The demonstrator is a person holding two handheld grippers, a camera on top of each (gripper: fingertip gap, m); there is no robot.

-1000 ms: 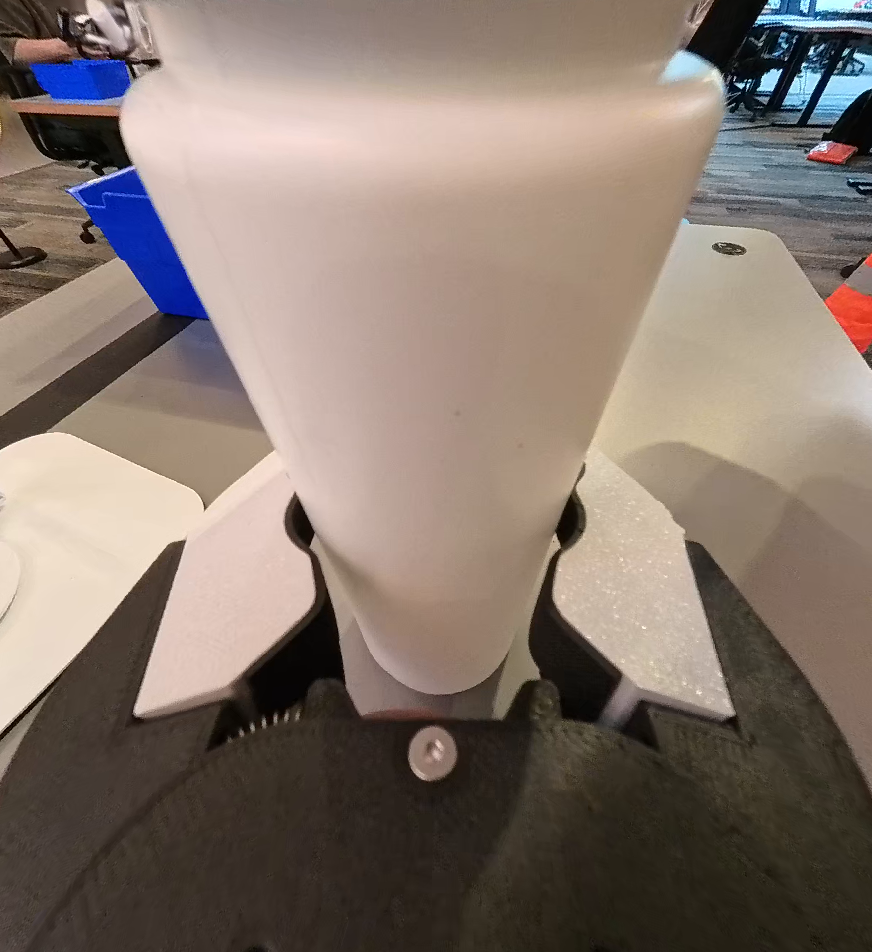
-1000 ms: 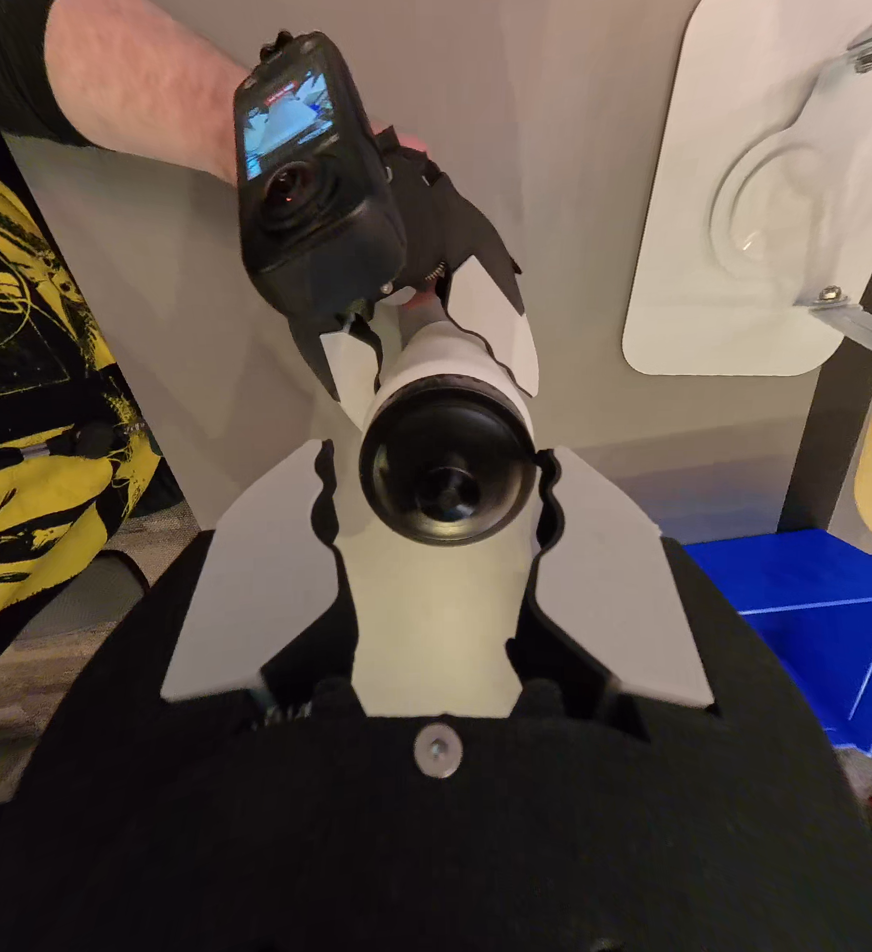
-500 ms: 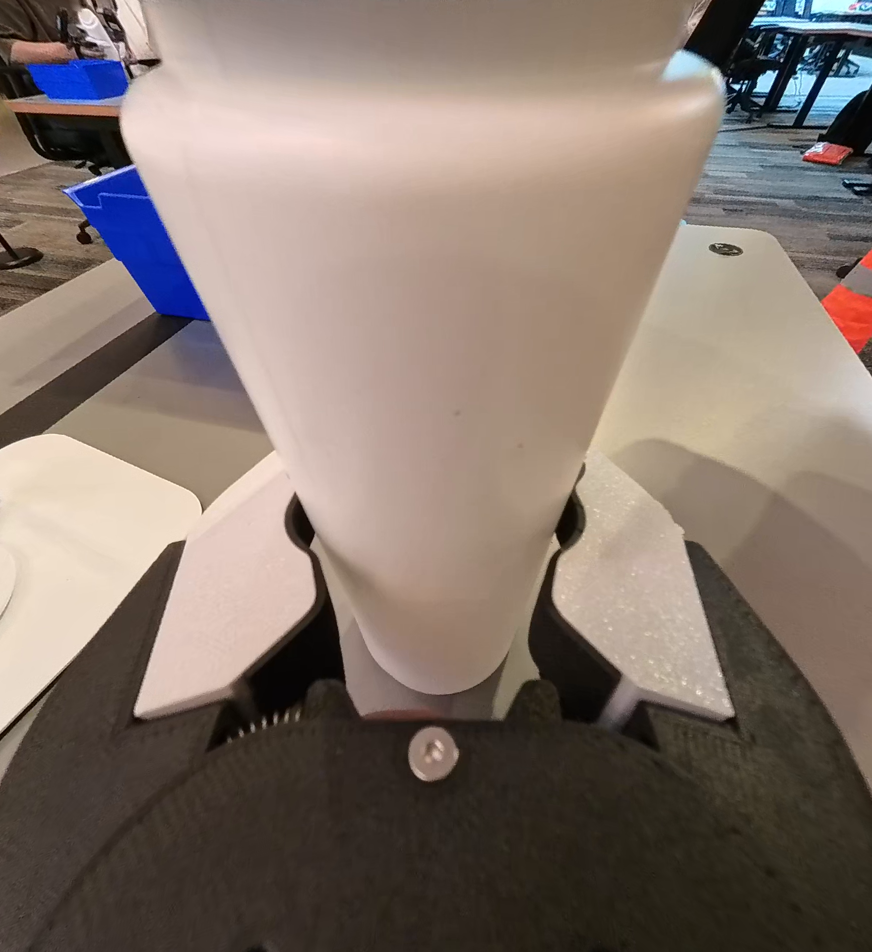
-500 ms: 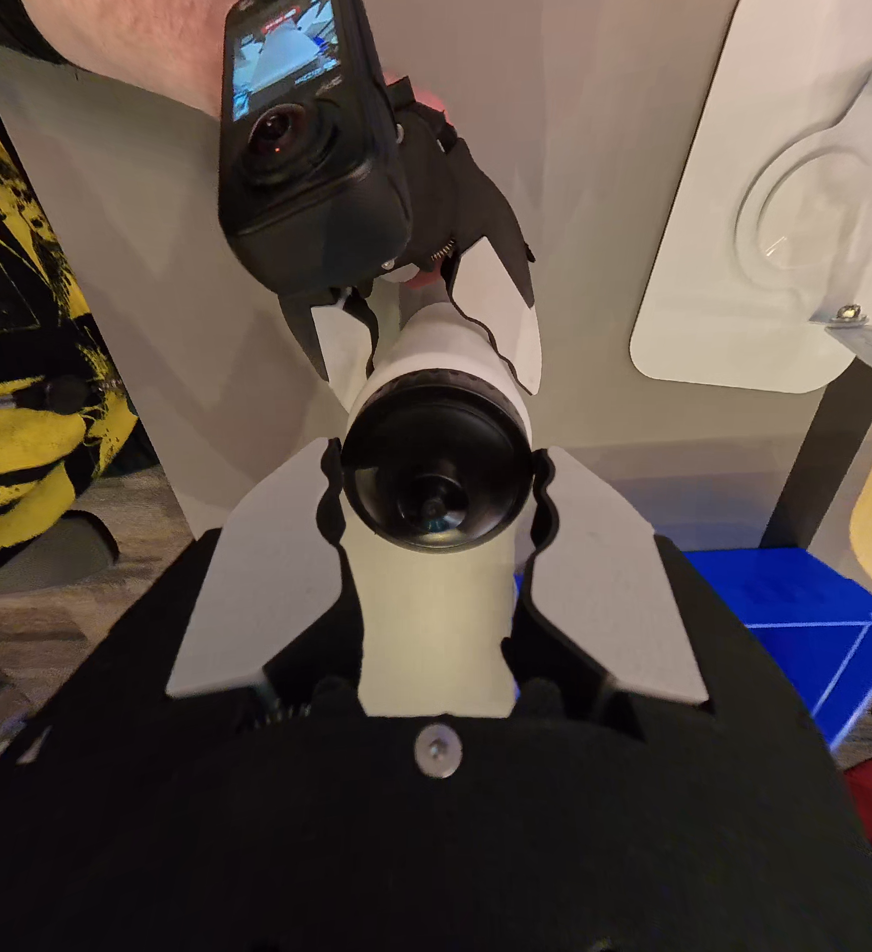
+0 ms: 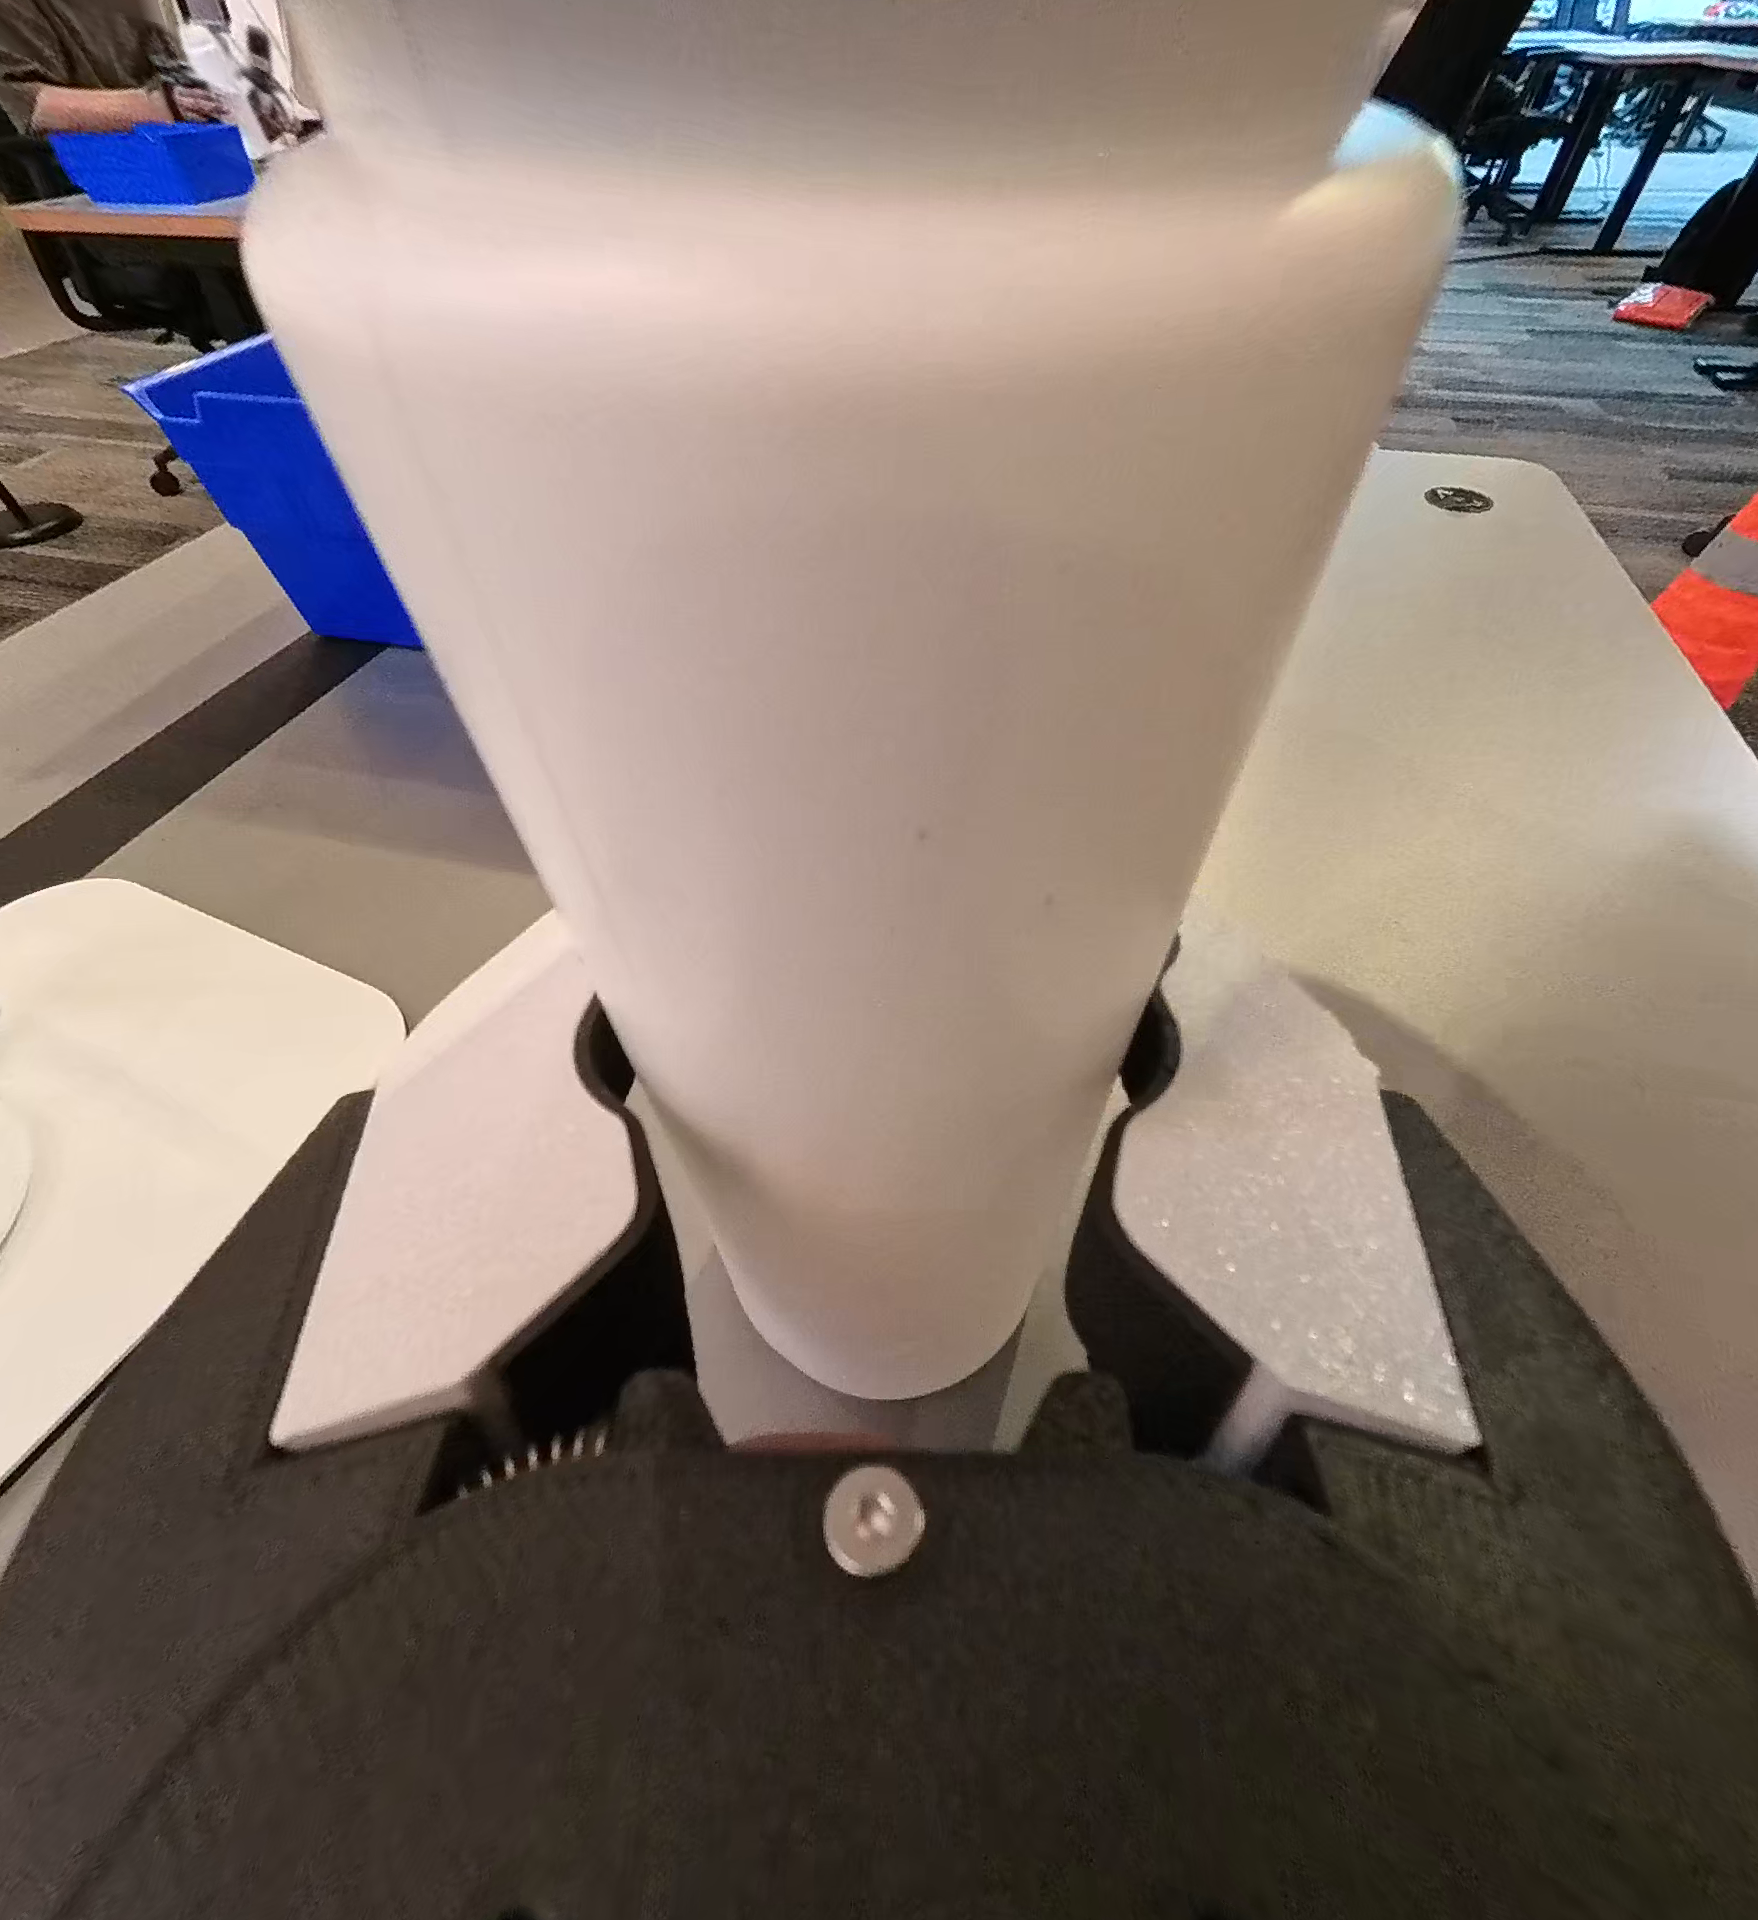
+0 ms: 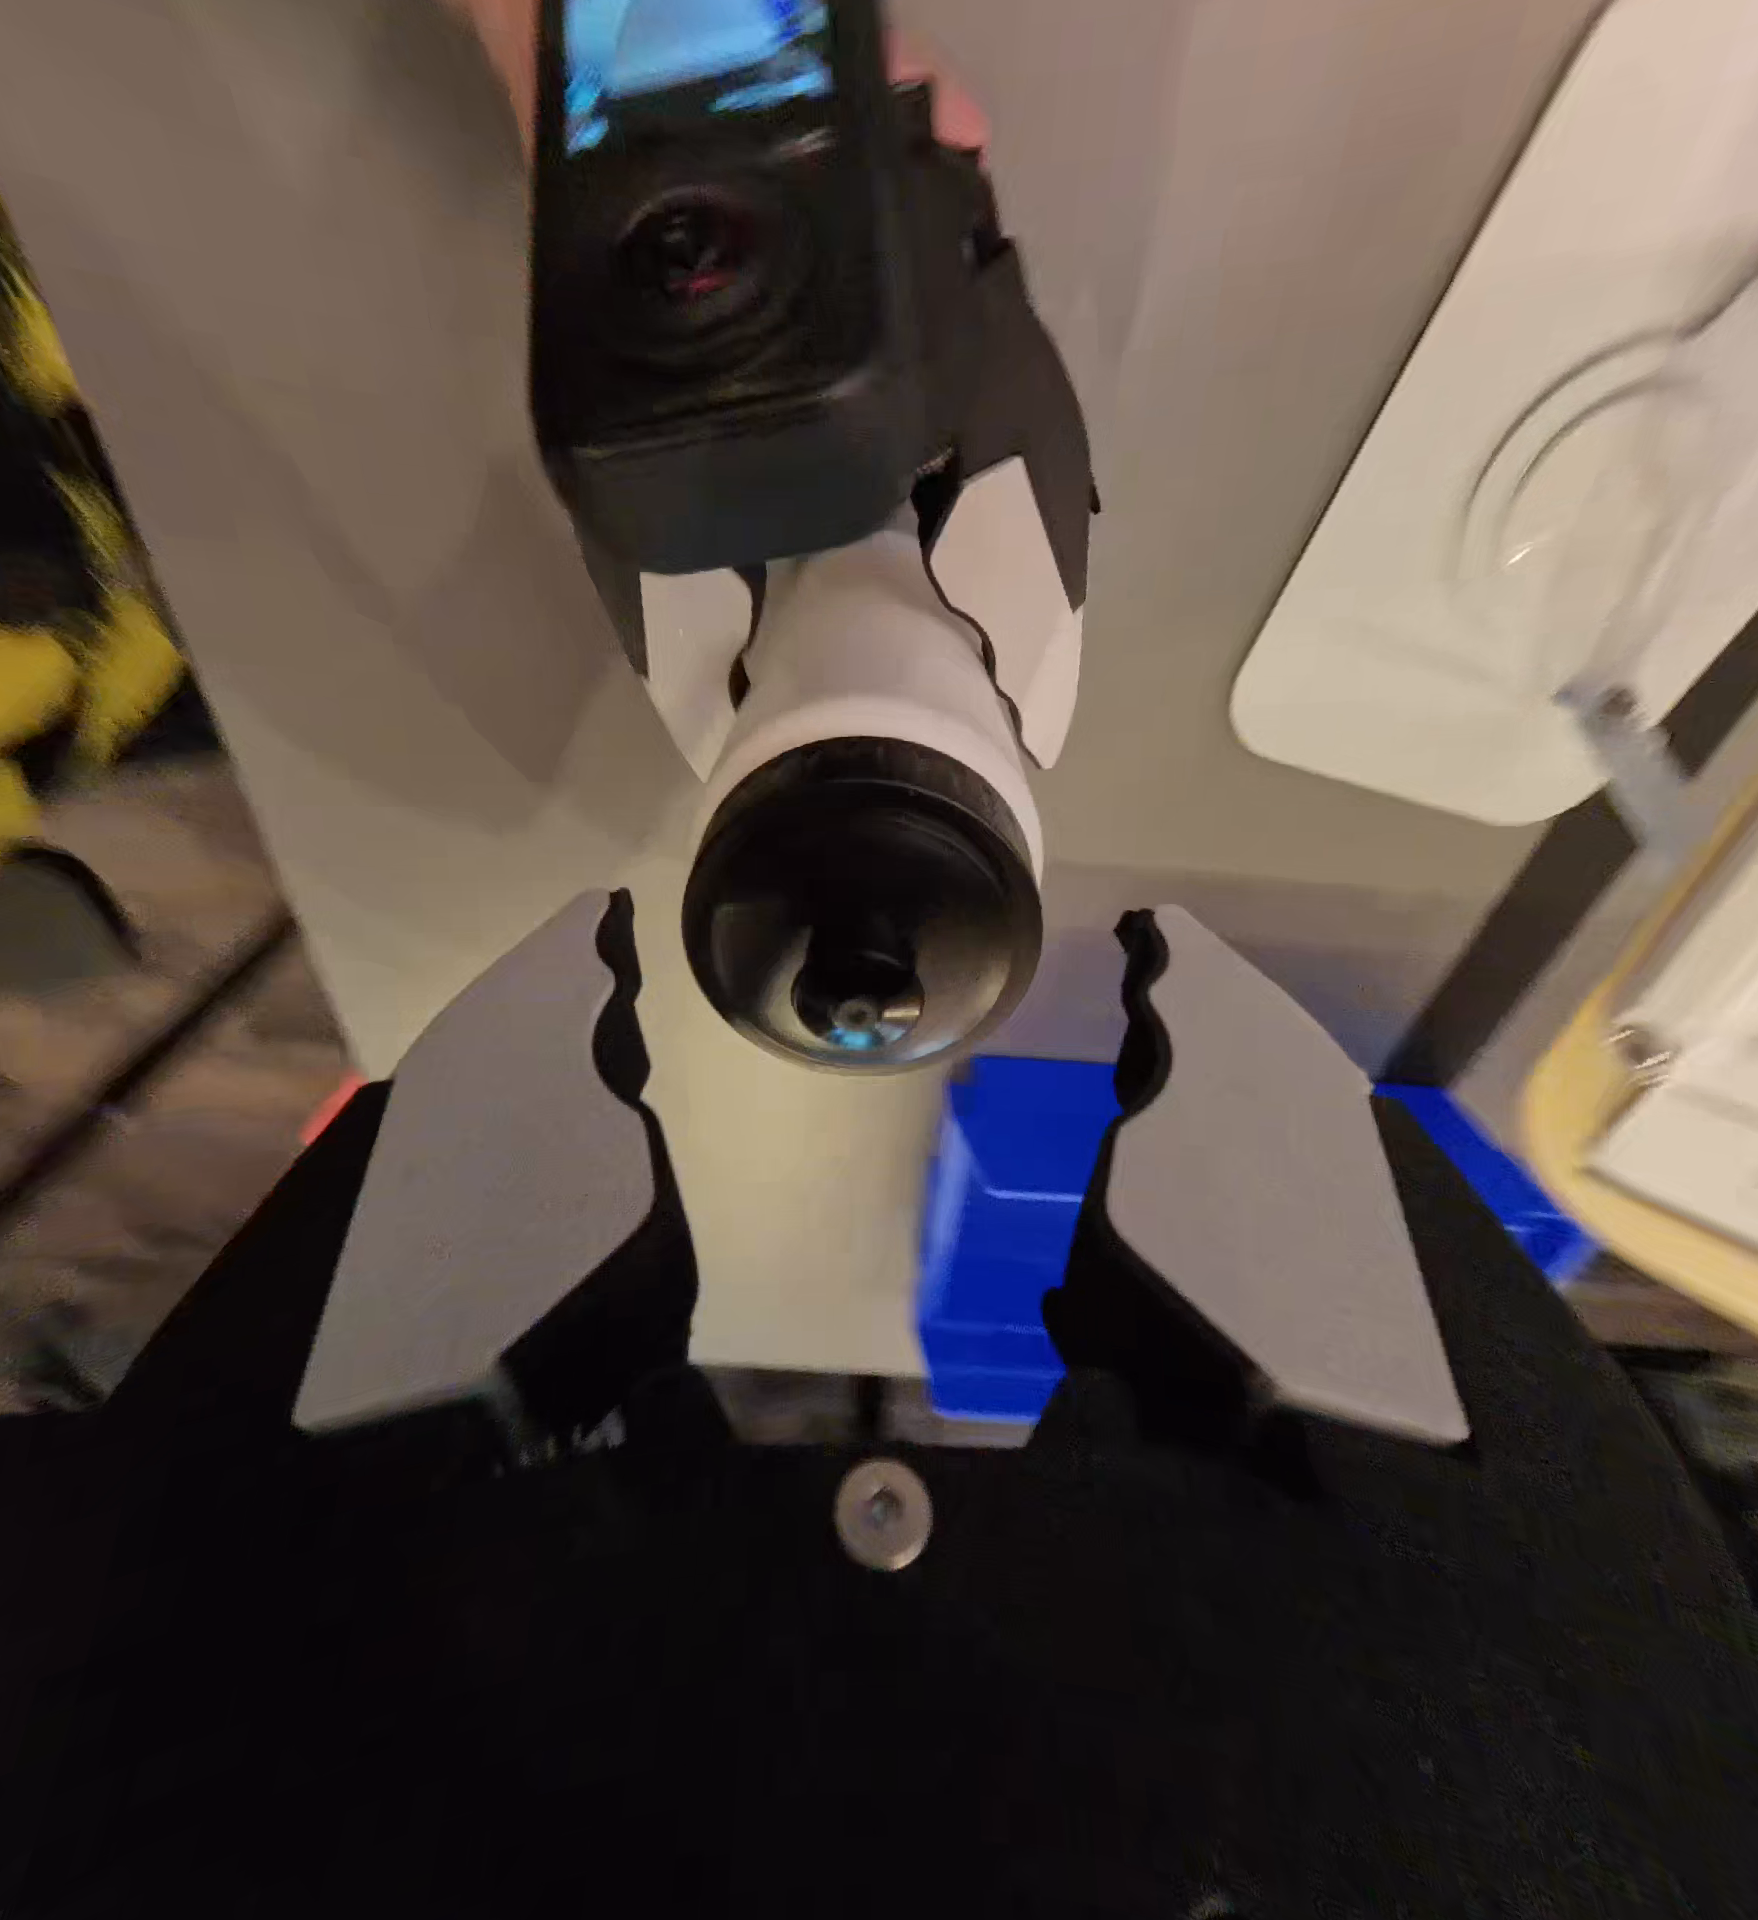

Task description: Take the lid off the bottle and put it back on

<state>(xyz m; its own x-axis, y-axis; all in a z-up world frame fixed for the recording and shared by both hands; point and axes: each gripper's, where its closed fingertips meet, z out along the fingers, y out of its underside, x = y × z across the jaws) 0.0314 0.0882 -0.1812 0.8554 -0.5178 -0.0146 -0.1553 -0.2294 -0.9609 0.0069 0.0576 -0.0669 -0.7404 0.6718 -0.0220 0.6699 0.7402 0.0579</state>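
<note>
In our left gripper [image 5: 875, 1091] we clamp the bottle [image 5: 833, 623], a smooth matte white cylinder with a rounded shoulder, held above the pale grey tabletop [image 5: 1477, 831], the flat white fingers [image 5: 470, 1236] with their scalloped black inner edges pressed against its lower body. From the right wrist view we see the bottle end-on, capped by a glossy black round lid [image 6: 859, 904] with a small central nub. Our right gripper [image 6: 880, 997] stands with its fingers [image 6: 480, 1164] spread apart on either side of the lid, touching nothing.
</note>
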